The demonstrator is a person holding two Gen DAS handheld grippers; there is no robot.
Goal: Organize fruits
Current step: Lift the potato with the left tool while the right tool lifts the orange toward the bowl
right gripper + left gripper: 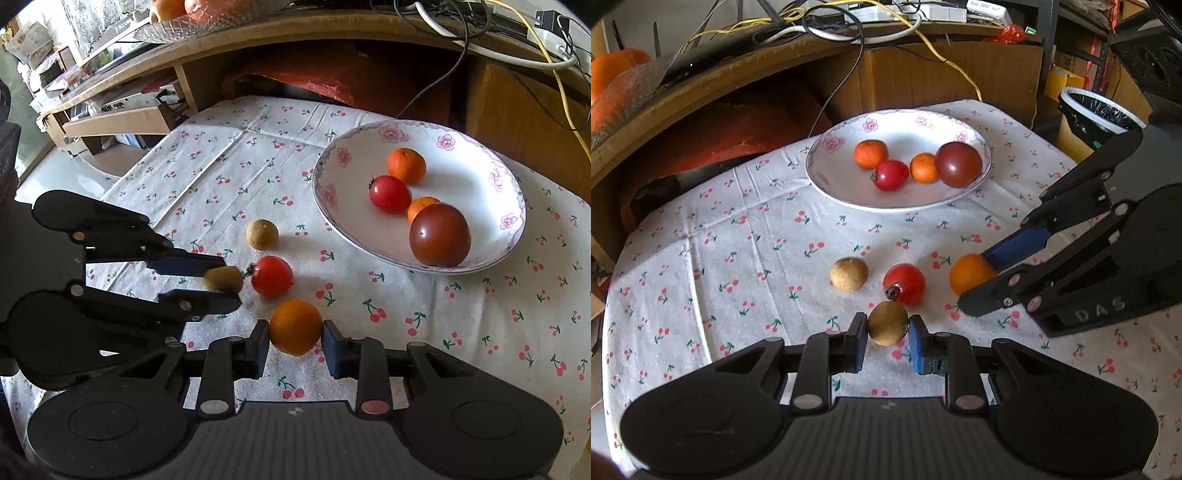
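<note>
My left gripper [887,325] is shut on a tan longan [888,323], which also shows from the side as the longan [222,278] in the right wrist view. My right gripper [294,328] is shut on a small orange [295,326], the same orange [971,278] seen at the right in the left wrist view. On the cloth between them lies a red tomato [904,283] and a second longan [848,274]. The white flowered plate [827,173] behind holds two small oranges, a red tomato and a dark plum.
The cherry-print tablecloth [738,258] covers the table. A wooden shelf with cables [849,33] stands behind the plate. A lined waste bin [1097,110] sits off the table's far right corner.
</note>
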